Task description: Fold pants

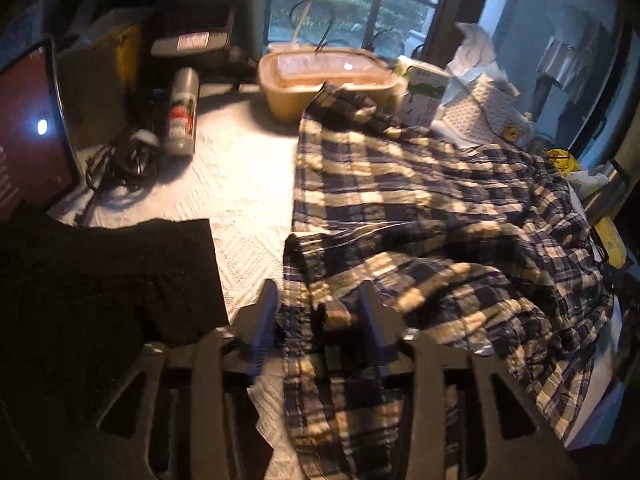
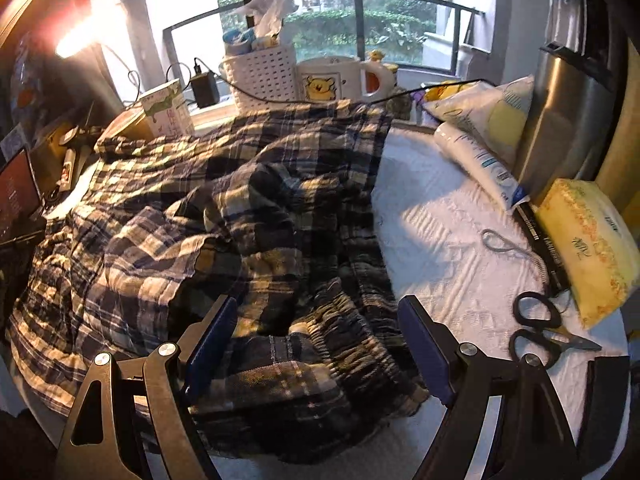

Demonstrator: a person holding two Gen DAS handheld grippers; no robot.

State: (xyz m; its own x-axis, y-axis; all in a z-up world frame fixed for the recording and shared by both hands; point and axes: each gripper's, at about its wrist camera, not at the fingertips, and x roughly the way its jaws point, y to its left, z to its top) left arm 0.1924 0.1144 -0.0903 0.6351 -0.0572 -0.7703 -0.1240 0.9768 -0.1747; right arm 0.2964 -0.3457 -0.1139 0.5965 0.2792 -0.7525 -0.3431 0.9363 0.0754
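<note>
The plaid pants, navy and cream checks, lie rumpled on the white textured table cover. In the left wrist view, my left gripper has its blue pads on either side of a leg hem bunched between them, with a gap still showing. In the right wrist view, the pants are heaped, with the elastic waistband nearest. My right gripper is wide open over the waistband, a blue pad on each side, gripping nothing.
A black folded garment lies at left. A laptop, spray can, cables and tan tub stand behind. Black scissors, a tissue pack, a tube and a white basket crowd the right and back.
</note>
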